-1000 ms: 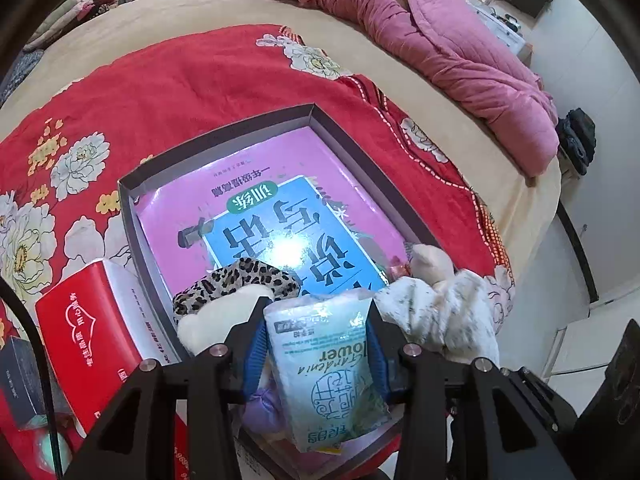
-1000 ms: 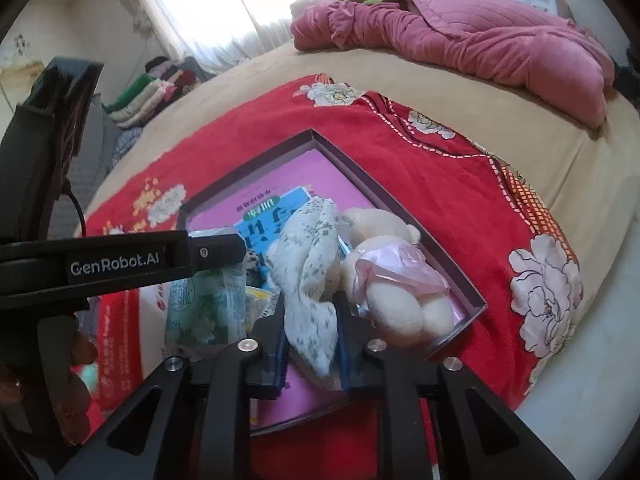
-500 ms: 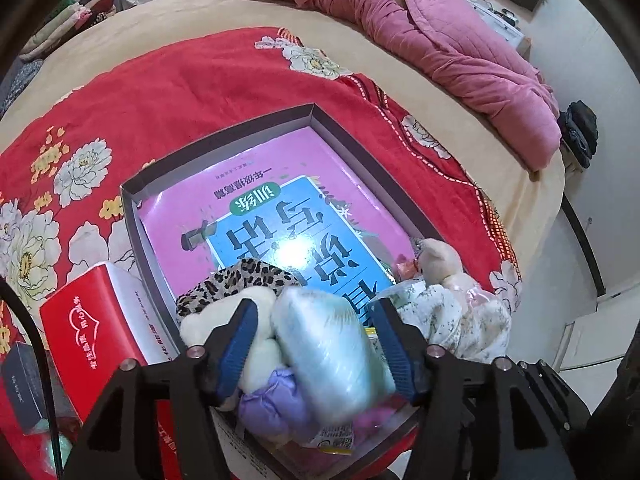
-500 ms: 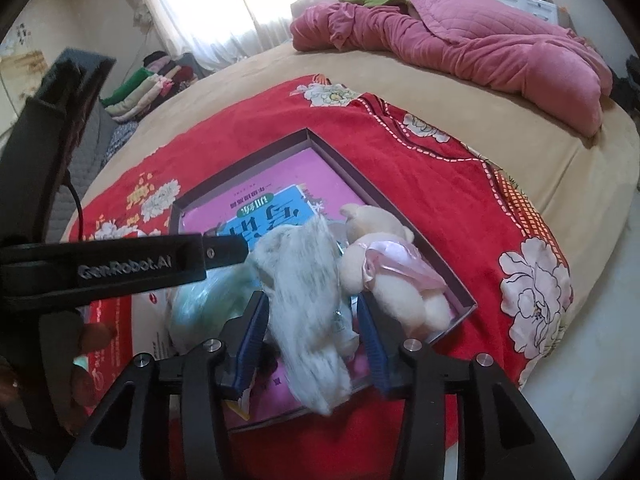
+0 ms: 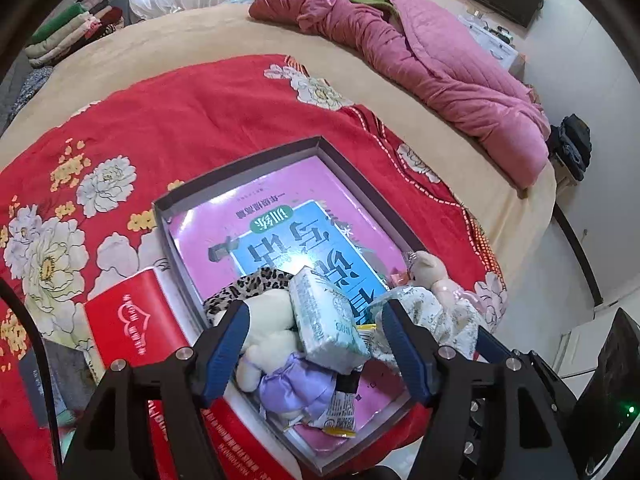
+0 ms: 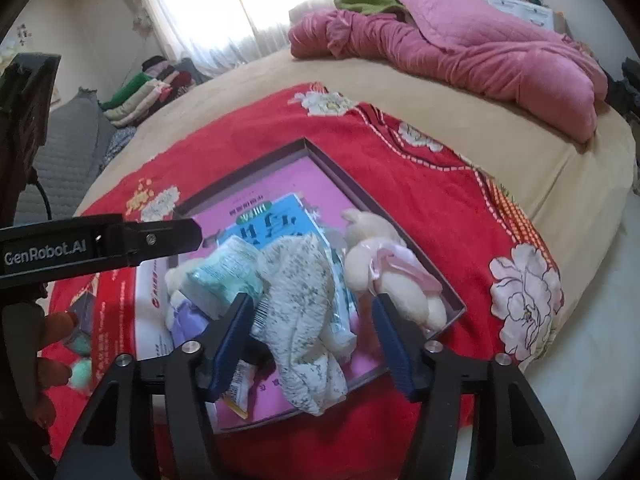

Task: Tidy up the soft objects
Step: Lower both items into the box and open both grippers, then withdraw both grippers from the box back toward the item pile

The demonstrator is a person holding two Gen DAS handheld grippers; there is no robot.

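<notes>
A shallow dark box (image 5: pixel 320 143) (image 6: pixel 306 144) with a pink and blue book lies on the red blanket. In its near end lie a pale green tissue pack (image 5: pixel 324 322) (image 6: pixel 224 272), a cream plush in purple cloth (image 5: pixel 268 332), a leopard-print item (image 5: pixel 256 284), a floral white cloth (image 6: pixel 304 316) (image 5: pixel 432 312) and a cream bear in pink (image 6: pixel 392 276) (image 5: pixel 430 270). My left gripper (image 5: pixel 314 346) is open above the tissue pack, empty. My right gripper (image 6: pixel 312 332) is open above the floral cloth, empty.
A red tissue box (image 5: pixel 128 324) stands left of the box. A pink quilt (image 5: pixel 420 64) lies at the far side of the bed. Folded clothes (image 6: pixel 148 88) are stacked at the back left. The bed edge (image 6: pixel 580 280) drops off on the right.
Both grippers opened and pulled back. The left let go of the tissue pack, which now lies tilted in the box. The right let go of the floral cloth, now in the box.
</notes>
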